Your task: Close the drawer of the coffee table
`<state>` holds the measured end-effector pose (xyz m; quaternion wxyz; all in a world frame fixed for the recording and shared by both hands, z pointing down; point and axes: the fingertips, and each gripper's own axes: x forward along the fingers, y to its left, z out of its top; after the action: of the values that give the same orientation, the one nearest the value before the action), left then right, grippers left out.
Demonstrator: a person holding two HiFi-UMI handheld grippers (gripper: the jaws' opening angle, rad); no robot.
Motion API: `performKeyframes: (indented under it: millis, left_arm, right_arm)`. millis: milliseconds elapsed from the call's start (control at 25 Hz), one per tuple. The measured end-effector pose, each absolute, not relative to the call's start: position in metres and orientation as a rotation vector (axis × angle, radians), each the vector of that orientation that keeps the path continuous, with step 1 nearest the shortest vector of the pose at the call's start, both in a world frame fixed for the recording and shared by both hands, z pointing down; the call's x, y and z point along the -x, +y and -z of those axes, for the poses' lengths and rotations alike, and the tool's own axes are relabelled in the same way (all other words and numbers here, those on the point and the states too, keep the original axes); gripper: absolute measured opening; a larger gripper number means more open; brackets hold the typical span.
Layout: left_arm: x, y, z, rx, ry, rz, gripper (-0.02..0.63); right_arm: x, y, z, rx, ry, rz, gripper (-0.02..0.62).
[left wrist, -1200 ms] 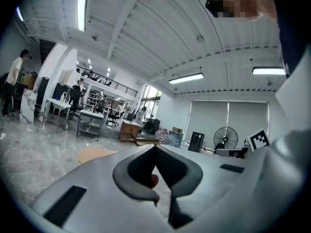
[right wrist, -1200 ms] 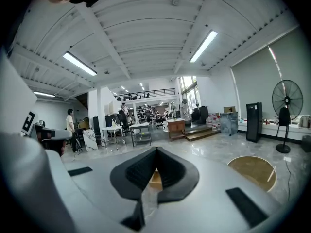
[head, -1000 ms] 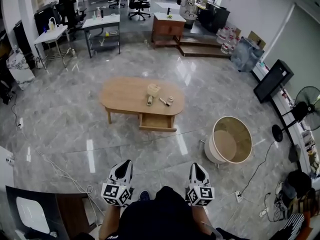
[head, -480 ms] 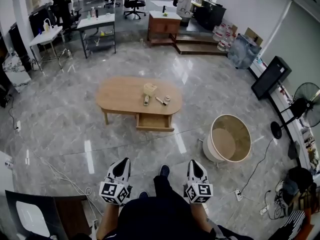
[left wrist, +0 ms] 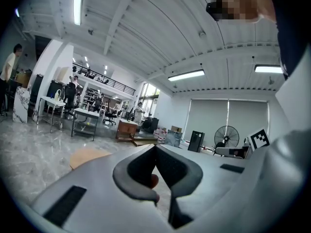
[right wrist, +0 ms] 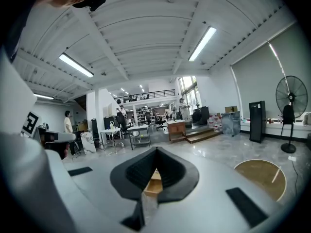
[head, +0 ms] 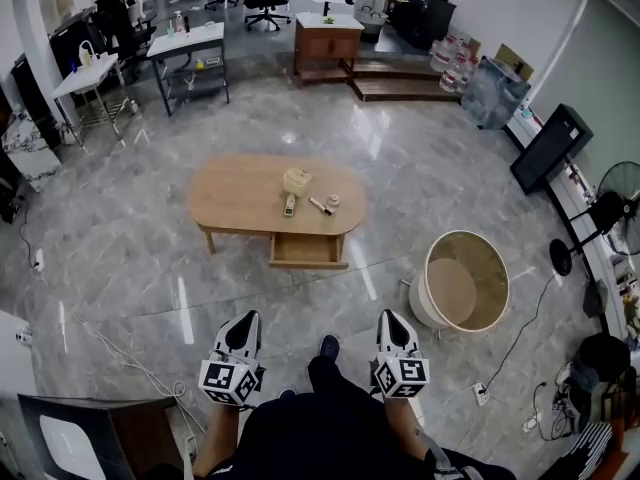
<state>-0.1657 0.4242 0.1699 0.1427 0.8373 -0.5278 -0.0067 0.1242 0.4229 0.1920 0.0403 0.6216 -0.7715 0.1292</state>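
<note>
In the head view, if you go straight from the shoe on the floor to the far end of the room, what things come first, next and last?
shoe → open drawer → coffee table → wooden cabinet

The items (head: 297,181) on the table (head: 235,193) are too small to identify. In the right gripper view, the fingers (right wrist: 181,176) hide all but a sliver of the drawer (right wrist: 153,184).

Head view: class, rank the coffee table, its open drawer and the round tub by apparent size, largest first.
1. coffee table
2. round tub, nearer the camera yet clearly smaller
3. drawer
</note>
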Motion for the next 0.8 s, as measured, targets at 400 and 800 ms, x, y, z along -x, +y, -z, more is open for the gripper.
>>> performKeyframes:
  millis: [400, 800]
  left_arm:
    - [0.128, 0.327, -0.169, -2.366, -1.563, 0.007, 0.023]
    - [0.091, 0.260, -0.164, -2.284, -1.651, 0.012, 0.023]
  right_arm:
    - [-0.159, 0.312, -0.195, -1.841, -2.418, -0.423, 0.025]
    - [-0.194, 0.231, -0.198, -1.772, -2.455, -0.428, 0.025]
